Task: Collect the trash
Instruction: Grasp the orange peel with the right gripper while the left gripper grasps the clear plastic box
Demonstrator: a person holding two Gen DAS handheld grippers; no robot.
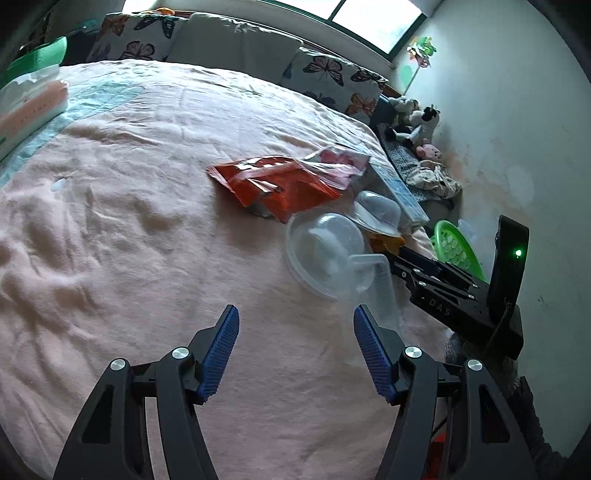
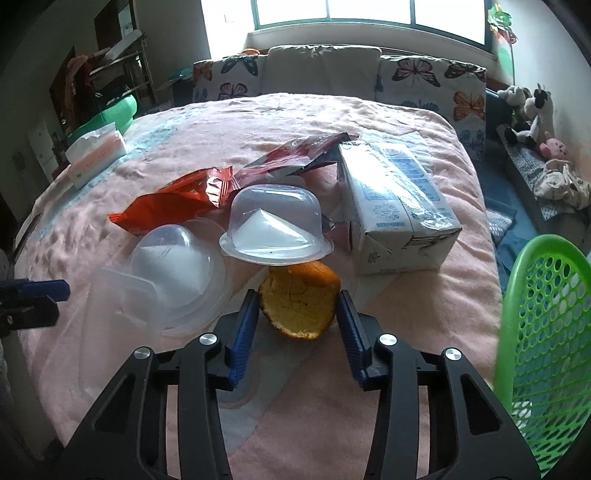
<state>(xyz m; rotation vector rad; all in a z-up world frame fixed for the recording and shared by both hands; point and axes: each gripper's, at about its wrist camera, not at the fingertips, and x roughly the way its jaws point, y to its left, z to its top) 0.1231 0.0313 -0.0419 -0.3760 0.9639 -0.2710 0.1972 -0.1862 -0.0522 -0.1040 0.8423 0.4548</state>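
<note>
Lying on the pink bedspread (image 2: 406, 314), the orange peel (image 2: 301, 308) sits between the blue pads of the right gripper (image 2: 298, 314), which pinch it from both sides, each pad touching an edge of the curled rind. Just behind the peel an upturned clear plastic cup (image 2: 275, 225) rests with its rim above the peel's far edge. To the left of that cup a domed clear lid (image 2: 177, 266) lies on the cover, and nearer still a flat clear plastic container (image 2: 110, 306) overlaps its front edge. Beyond these lies a crumpled orange-red snack wrapper (image 2: 173, 206), and behind it a red and silver foil packet (image 2: 295, 151). To the right of the cup a white and blue milk carton (image 2: 395, 206) lies on its side, near the peel but apart from it. At the right edge of the right wrist view stands a green perforated basket (image 2: 543, 350), beside the bed. The left gripper (image 1: 295, 350) hovers over the bedspread with its fingers spread and nothing between them; its right pad (image 1: 369, 343) is just beside the clear container, though whether they touch cannot be told. On the left side of the bed lies a tissue pack (image 2: 98, 155), and at the head stand butterfly-print cushions (image 2: 432, 85) under a bright window (image 2: 369, 11). Stuffed animals (image 2: 532, 114) sit by the wall on the right.
</note>
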